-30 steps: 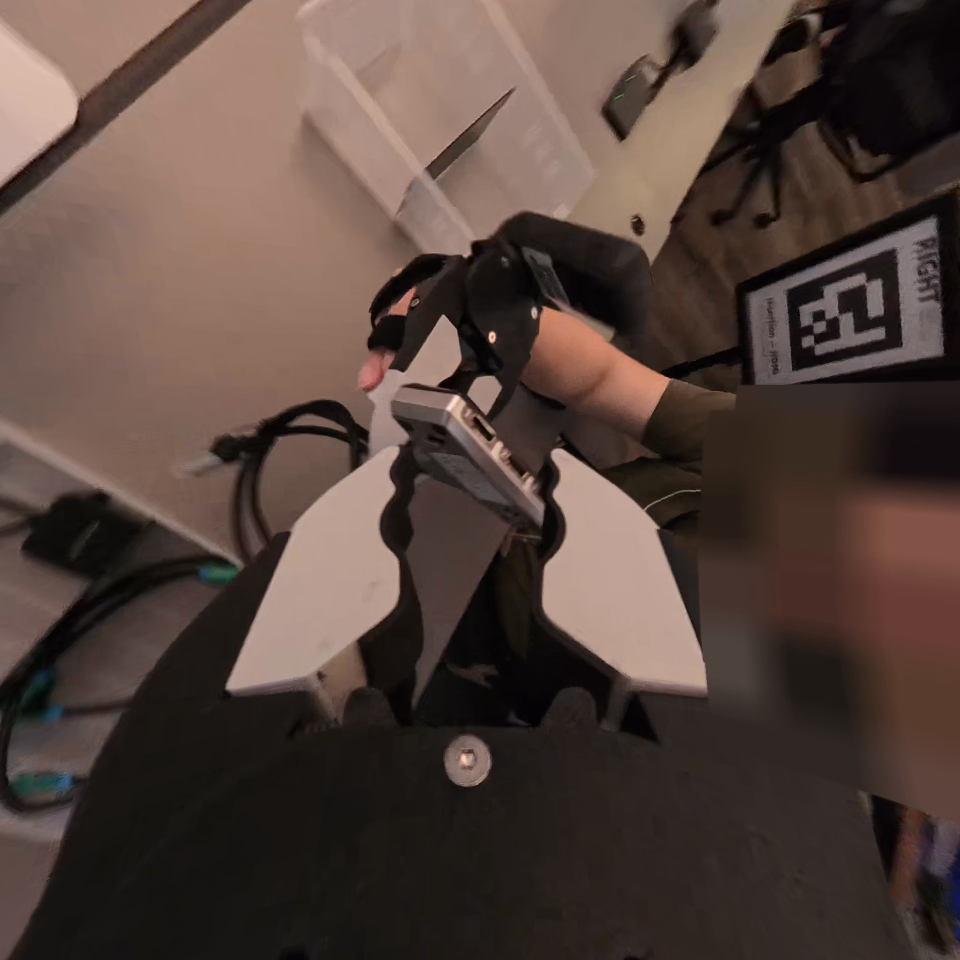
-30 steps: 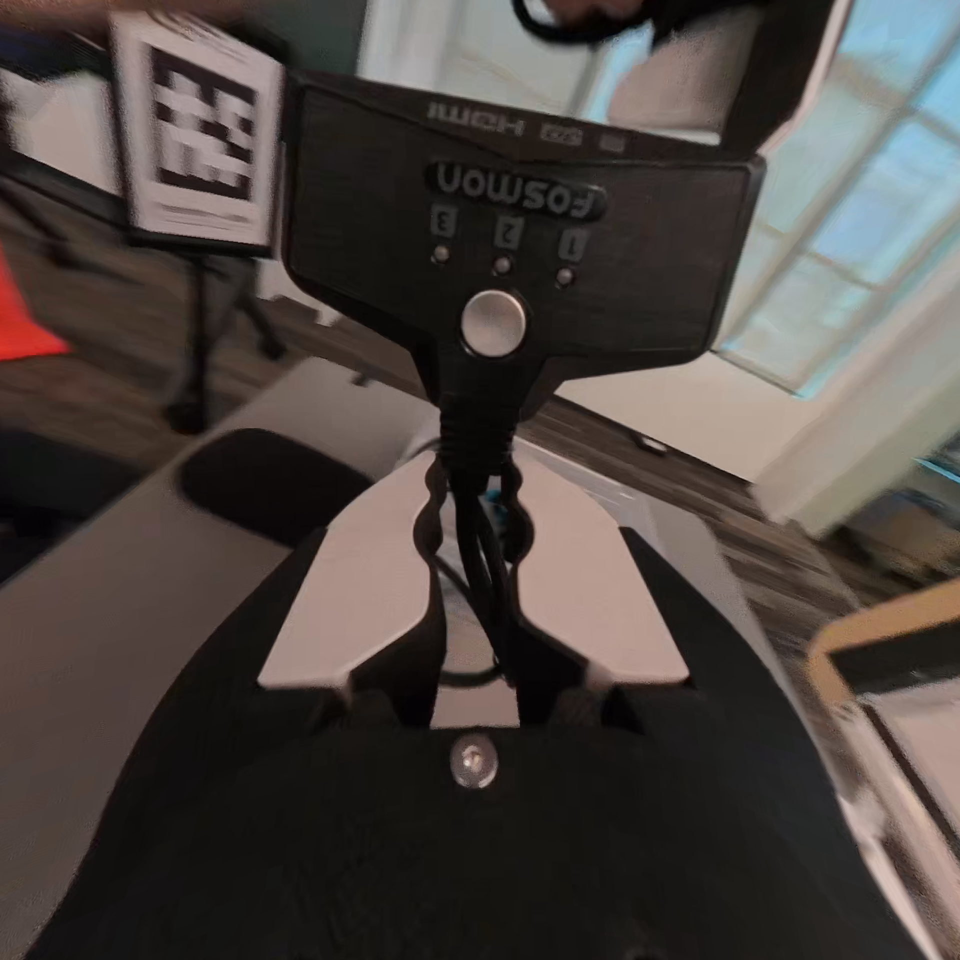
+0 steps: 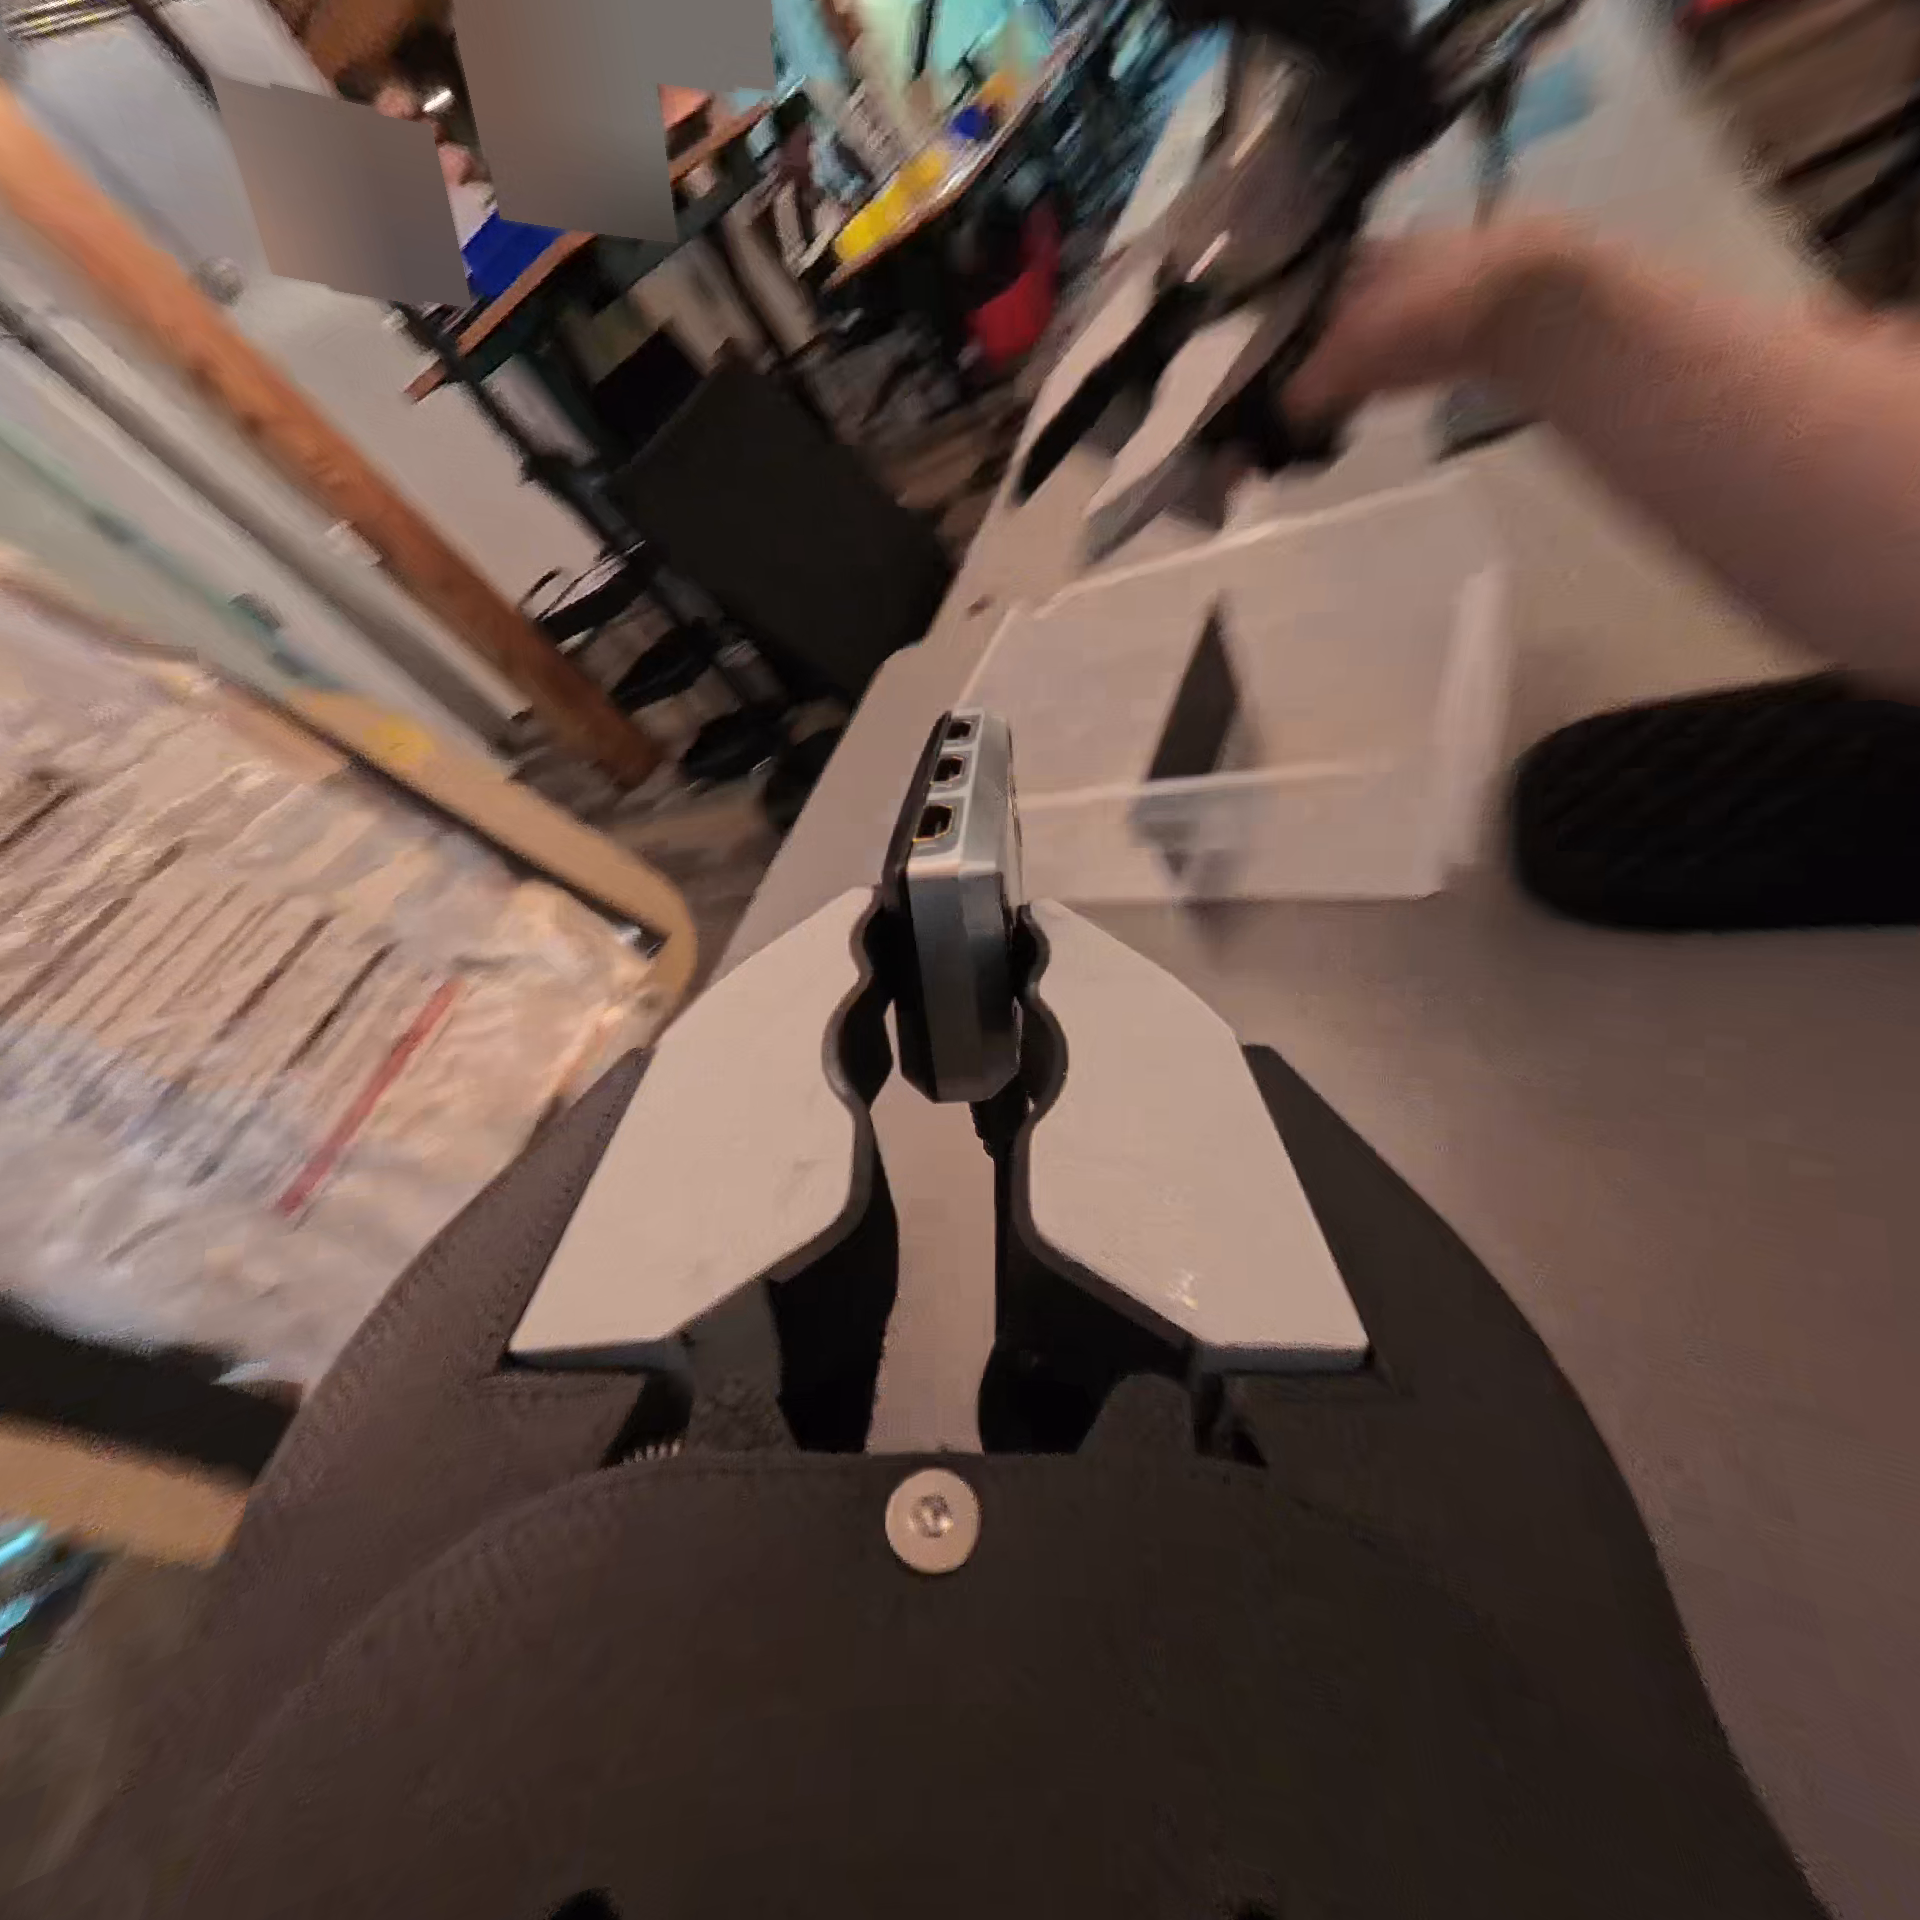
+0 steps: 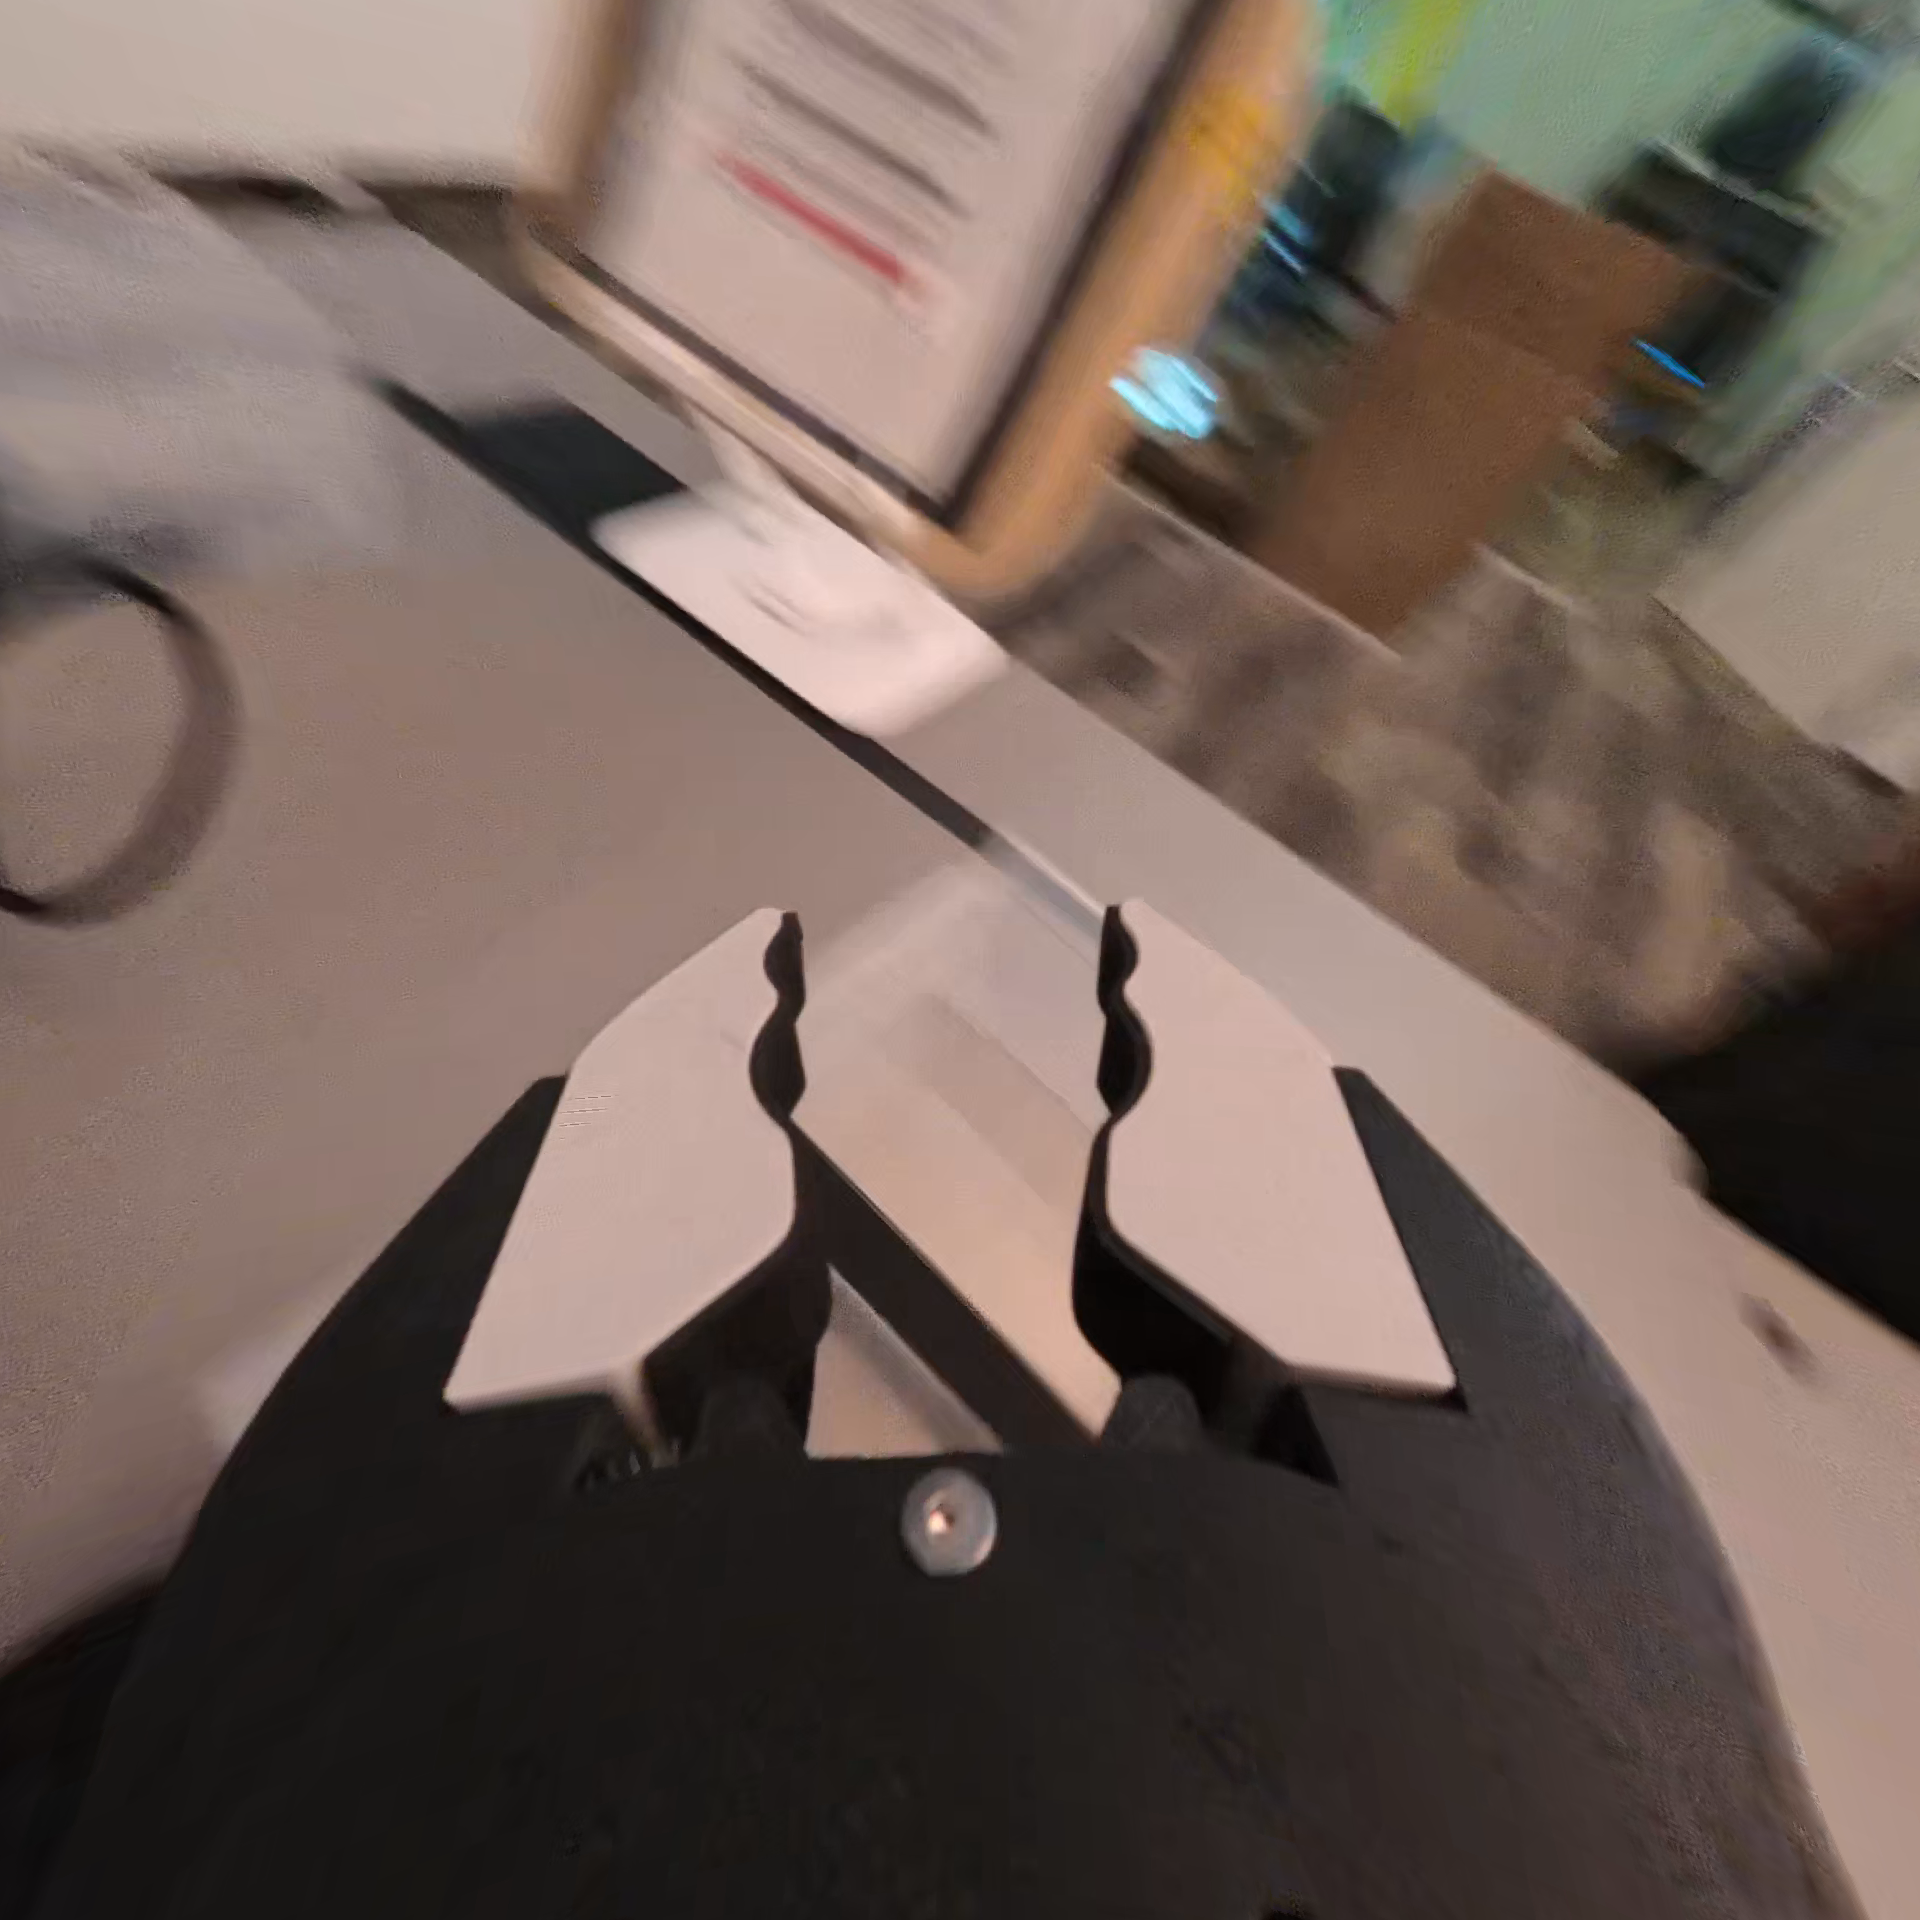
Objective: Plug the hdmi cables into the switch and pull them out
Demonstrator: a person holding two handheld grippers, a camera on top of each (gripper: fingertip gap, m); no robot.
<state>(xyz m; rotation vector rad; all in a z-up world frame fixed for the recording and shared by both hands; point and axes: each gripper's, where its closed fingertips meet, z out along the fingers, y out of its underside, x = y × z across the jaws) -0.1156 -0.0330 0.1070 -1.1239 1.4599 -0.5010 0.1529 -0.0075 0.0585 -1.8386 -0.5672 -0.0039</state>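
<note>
We see a pale grey surface (image 3: 1455, 1195) running from the lower right toward 12 o'clock in the left wrist view; past its edge, from 9 to 12 o'clock, lie a wood-framed board (image 3: 312, 436), dark desks and chairs, all smeared by motion. On the surface at 1 o'clock stands a clear plastic box (image 3: 1299, 748); at 3 o'clock lies a black pad (image 3: 1714, 810), cut off by the frame.

The left gripper (image 3: 951, 935) pinches the switch (image 3: 961, 914) edge-on between its fingers (image 3: 727, 1122), clear of the surface; three ports face 11 o'clock, all unplugged, and its own black lead drops between the fingers. At 1 o'clock a blurred hand (image 3: 1507, 322) carries the right gripper (image 3: 1153, 416); its state is unreadable there.

The right wrist view alone settles it: the right gripper (image 4: 951, 935) has its fingers (image 4: 644, 1174) spread, holding nothing, over the surface (image 4: 468, 831) and a clear panel. Only this view shows a black cable loop (image 4: 177, 748) at 9 o'clock, partly cut off; whether it is an hdmi cable we cannot tell. The switch is not in this view.
</note>
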